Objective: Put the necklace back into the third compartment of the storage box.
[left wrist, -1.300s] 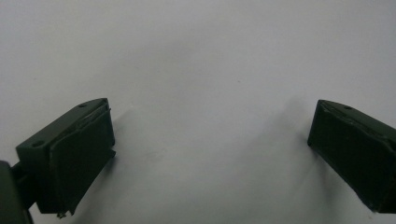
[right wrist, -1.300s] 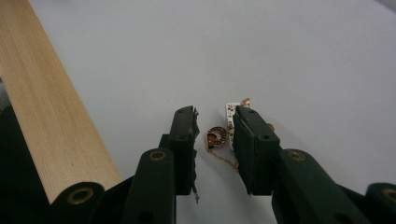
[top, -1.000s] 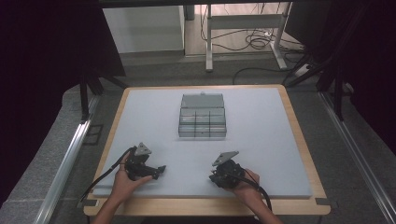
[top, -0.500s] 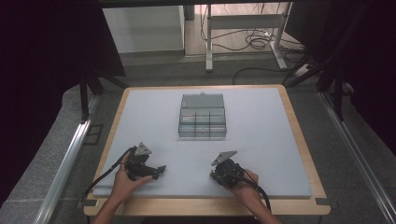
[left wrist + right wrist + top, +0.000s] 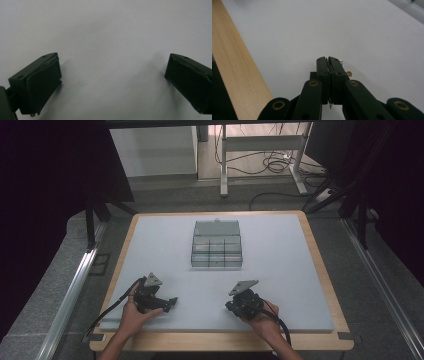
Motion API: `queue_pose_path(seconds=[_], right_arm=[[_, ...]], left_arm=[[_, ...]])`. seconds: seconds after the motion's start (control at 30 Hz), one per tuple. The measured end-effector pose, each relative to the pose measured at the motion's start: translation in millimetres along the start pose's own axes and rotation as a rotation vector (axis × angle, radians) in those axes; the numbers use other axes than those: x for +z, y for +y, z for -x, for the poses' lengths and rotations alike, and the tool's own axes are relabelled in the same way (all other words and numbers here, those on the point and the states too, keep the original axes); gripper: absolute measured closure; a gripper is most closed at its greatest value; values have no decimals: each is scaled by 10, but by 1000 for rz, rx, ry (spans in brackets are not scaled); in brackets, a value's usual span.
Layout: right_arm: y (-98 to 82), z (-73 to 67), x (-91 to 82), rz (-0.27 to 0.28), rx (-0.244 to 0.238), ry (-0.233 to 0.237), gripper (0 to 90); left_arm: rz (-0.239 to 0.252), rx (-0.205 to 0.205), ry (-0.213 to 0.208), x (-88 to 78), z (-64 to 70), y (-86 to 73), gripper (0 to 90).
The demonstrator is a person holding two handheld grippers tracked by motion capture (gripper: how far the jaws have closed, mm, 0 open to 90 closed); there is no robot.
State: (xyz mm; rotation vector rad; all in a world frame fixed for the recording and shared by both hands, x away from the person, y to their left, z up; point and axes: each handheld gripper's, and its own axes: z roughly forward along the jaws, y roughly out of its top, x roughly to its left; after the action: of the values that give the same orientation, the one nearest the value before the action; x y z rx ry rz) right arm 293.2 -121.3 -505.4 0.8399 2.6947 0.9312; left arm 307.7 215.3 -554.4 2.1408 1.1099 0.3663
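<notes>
Compartment box (image 5: 216, 245) — clear, gridded, lid raised — mid-table on pale mat (image 5: 280, 270), well apart from both tools. Left gripper (image 5: 112, 75) spread wide, empty, over bare mat; right gripper (image 5: 328, 61) pressed closed, empty, near wooden edge (image 5: 234, 65).

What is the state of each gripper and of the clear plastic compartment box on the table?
Left gripper: open, jaws wide apart, nothing between them, over the grey mat.
Right gripper: shut, jaws pressed together, low over the mat.
Clear plastic compartment box: lid open and tilted back, standing apart from both grippers; contents too small to tell.
</notes>
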Motion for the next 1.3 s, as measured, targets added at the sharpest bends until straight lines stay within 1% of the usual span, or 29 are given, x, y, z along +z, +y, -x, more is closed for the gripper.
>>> queue_pose_path(seconds=[0.27, 0.4, 0.5, 0.63, 0.93, 1.17, 1.3], right_arm=[[16, 8, -72, 34, 6, 11, 868], [6, 40, -147, 61, 29, 20, 869], [16, 59, -226, 90, 36, 25, 869], [43, 74, -317, 119, 38, 23, 869], [85, 77, -445, 156, 32, 21, 870], [120, 101, -530, 186, 34, 14, 870], [137, 117, -616, 212, 43, 10, 870]], left_arm=[[1, -1, 0, 2, 0, 1, 2], [0, -1, 0, 1, 0, 1, 2], [2, -1, -1, 2, -1, 1, 2], [1, -1, -1, 2, -1, 1, 2], [0, -1, 0, 2, 0, 1, 2], [-1, 0, 0, 4, 0, 4, 0], [-1, 0, 1, 3, 0, 4, 0]])
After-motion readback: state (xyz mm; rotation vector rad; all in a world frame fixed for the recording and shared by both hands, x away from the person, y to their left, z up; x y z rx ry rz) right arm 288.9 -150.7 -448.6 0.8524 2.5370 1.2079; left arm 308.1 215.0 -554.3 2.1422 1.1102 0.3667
